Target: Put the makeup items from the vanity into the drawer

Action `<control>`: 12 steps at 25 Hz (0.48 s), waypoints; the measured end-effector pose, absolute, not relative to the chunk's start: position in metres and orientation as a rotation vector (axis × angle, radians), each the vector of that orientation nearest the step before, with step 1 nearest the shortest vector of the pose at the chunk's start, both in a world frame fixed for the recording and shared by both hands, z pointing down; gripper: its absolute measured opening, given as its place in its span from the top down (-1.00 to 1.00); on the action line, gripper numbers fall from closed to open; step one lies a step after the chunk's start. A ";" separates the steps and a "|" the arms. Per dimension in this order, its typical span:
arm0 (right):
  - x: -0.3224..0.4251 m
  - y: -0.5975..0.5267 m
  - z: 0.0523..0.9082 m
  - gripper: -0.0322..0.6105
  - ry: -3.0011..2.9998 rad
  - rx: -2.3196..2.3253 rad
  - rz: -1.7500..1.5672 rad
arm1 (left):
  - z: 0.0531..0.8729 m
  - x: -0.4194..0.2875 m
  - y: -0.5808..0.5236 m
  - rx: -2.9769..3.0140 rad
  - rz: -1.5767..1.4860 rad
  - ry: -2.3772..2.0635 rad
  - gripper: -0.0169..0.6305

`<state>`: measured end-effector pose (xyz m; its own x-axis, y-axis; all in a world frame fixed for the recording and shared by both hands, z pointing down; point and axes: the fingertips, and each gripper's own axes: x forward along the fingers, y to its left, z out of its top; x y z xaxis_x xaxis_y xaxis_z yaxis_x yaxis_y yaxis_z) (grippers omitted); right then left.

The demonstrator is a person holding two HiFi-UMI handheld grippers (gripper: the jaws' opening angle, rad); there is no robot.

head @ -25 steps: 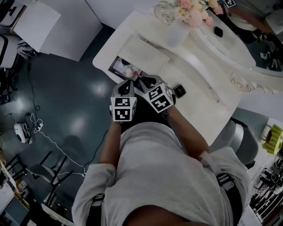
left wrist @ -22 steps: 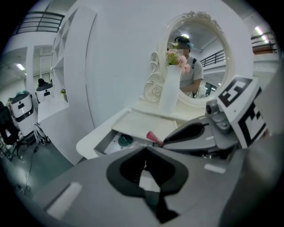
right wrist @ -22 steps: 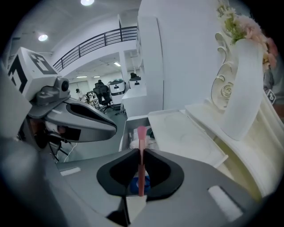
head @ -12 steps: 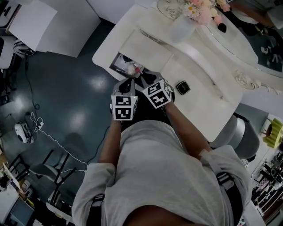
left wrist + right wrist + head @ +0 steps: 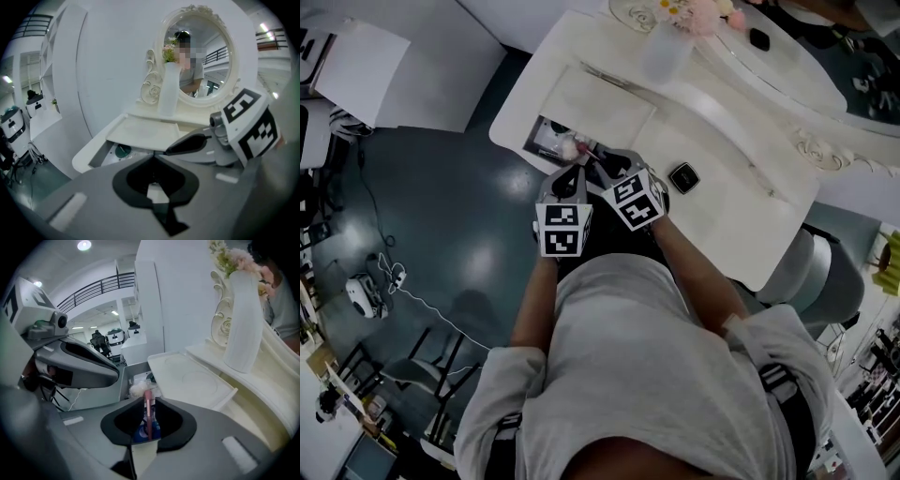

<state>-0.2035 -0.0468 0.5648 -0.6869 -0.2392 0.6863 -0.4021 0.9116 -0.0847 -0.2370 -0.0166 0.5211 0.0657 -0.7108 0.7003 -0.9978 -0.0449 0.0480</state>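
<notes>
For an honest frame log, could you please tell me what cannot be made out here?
Contents of the open grey drawer: head view, too small.
Slim pink stick between the right gripper's jaws, which have just been opening: right gripper view, jaws hide its near end; pad contact unclear.
Small black square case on the white vanity: head view, too small to identify.

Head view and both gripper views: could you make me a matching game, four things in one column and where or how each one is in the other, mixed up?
Things:
1. pink tube
2. black compact
3. white vase
4. left gripper

States:
A. jaws shut, nothing in them
B. lying on the vanity top
C. between the jaws of the right gripper
D. standing by the mirror, holding flowers

Pairs: 1-C, 2-B, 3-D, 4-A.

The right gripper's jaws have just been opening, with the tube between them.
</notes>
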 end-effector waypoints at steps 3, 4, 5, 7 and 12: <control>-0.185 -0.050 0.553 0.79 -2.408 0.517 0.307 | 0.517 -0.220 -0.025 1.856 0.707 -1.679 0.94; -0.177 -0.052 0.551 0.90 -2.422 0.536 0.302 | 0.516 -0.212 -0.029 1.869 0.711 -1.673 0.94; -0.167 -0.054 0.549 0.90 -2.431 0.554 0.298 | 0.515 -0.203 -0.033 1.884 0.715 -1.664 0.94; -0.145 -0.060 0.548 0.90 -2.430 0.603 0.304 | 0.514 -0.181 -0.042 1.927 0.732 -1.630 0.94; -0.083 -0.072 0.546 0.90 -2.395 0.784 0.386 | 0.517 -0.127 -0.062 2.064 0.790 -1.497 0.94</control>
<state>-0.0826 -0.0720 0.5463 -0.6569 -0.4440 0.6093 -0.6130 0.7851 -0.0888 -0.1271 -0.0616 0.5171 0.2396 -0.6852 0.6878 -0.9545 -0.2957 0.0379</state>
